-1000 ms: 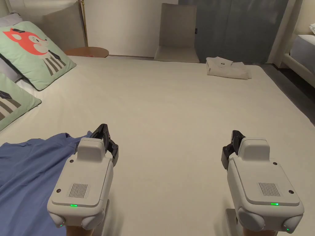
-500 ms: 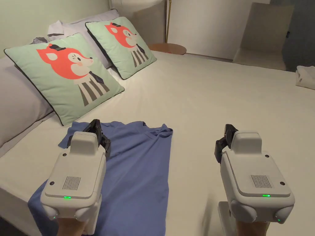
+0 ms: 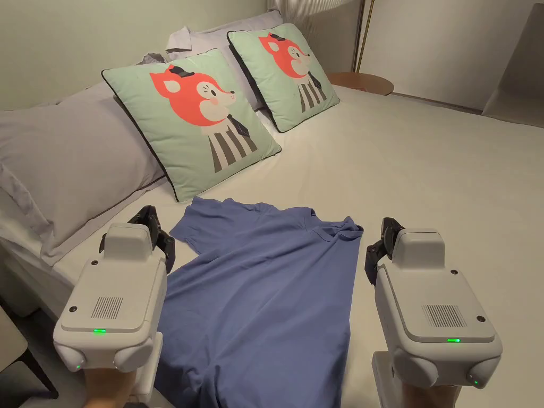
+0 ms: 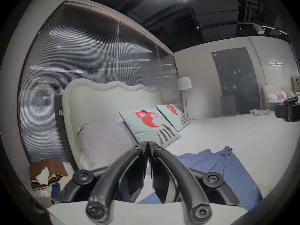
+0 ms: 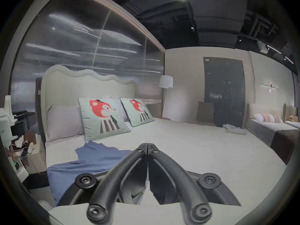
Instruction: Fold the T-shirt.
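T-shirt (image 3: 265,287) flat on bed (image 3: 435,175) between left hand-held gripper (image 3: 150,227) and right hand-held gripper (image 3: 383,241); both clenched, empty.

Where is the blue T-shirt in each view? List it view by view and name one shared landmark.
Head view: blue T-shirt lower centre, between the grippers.
Left gripper view: lower right, right of the jaws.
Right gripper view: lower left, left of the jaws.
Shared landmark: nearer fox cushion.
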